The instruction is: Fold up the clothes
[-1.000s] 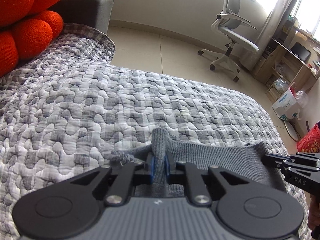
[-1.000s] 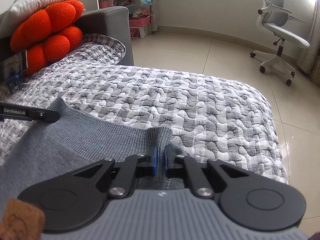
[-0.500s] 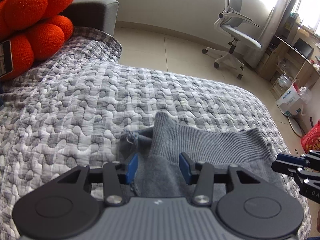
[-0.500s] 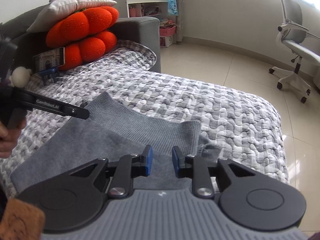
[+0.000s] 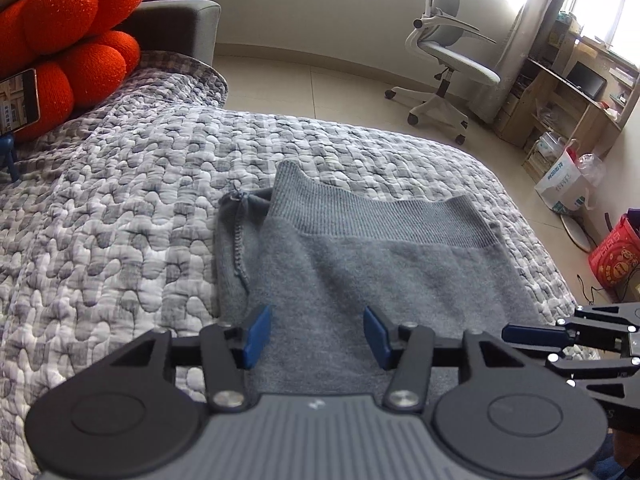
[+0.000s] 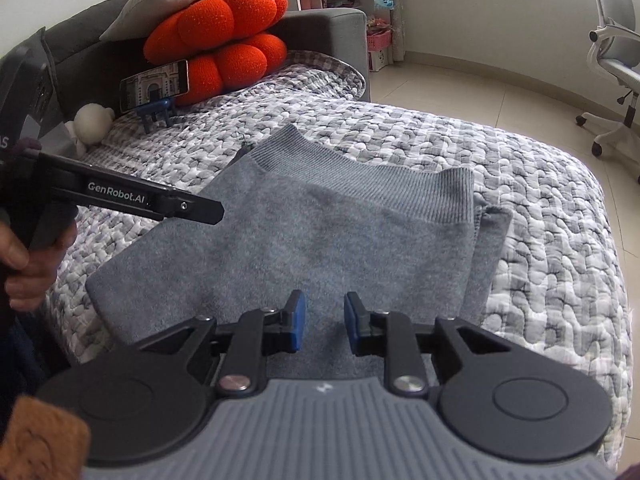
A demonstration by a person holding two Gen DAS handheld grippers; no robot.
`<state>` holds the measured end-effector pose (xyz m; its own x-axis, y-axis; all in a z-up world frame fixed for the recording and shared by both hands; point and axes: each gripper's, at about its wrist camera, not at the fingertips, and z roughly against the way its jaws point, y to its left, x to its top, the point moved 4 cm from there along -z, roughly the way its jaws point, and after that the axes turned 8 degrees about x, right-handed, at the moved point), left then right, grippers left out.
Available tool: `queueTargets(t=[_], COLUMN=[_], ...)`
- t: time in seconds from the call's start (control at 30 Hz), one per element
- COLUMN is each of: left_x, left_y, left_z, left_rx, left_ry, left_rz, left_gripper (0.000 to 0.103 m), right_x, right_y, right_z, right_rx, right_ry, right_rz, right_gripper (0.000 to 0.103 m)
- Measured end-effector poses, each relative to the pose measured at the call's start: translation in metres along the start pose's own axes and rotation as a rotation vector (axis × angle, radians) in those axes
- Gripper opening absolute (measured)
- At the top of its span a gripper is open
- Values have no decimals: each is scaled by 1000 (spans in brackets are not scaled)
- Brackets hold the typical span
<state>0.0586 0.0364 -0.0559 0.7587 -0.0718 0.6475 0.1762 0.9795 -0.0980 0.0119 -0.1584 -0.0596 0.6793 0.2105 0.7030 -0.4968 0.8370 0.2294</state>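
— Quilted bedding fills both views. What do your grippers hold?

— Nothing: your left gripper and right gripper hang spread above the folded grey garment lying flat on the quilt.

— Beyond it?

— Only your right view shows a propped phone and your hand; your left view alone shows the desk.

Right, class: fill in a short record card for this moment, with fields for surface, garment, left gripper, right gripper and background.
surface: grey quilted bed cover
garment: grey sweater, lying folded, ribbed hem away from the cameras
left gripper: open, empty, above the sweater
right gripper: open, empty, above the sweater
background: orange cushion, phone on stand, office chair
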Motion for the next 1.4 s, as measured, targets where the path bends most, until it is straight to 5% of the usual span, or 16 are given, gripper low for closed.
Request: queueTargets(t=[0.47, 0.73, 0.97, 1.1, 1.3, 1.4], left_x=[-24, -18, -16, -18, -28, -30], left_y=[-8, 1, 14, 20, 14, 16], left_z=[0, 8, 8, 11, 11, 15], left_rx=[44, -5, 36, 5, -44, -40], left_ry=[65, 66, 69, 88, 128, 123], left_rz=[-115, -20, 35, 67, 69, 66], left_gripper=[54, 54, 54, 61, 58, 47], right_x=[-2, -1, 2, 3, 1, 3], right_y=[-16, -9, -3, -11, -18, -14], right_z=[-10, -6, -10, -5, -6, -6], right_rx=[-66, -47, -50, -72, -79, -70], right_ry=[42, 16, 16, 6, 19, 12], right_rz=[-65, -64, -47, -72, -120, -110], right_gripper=[24, 30, 33, 35, 35, 35])
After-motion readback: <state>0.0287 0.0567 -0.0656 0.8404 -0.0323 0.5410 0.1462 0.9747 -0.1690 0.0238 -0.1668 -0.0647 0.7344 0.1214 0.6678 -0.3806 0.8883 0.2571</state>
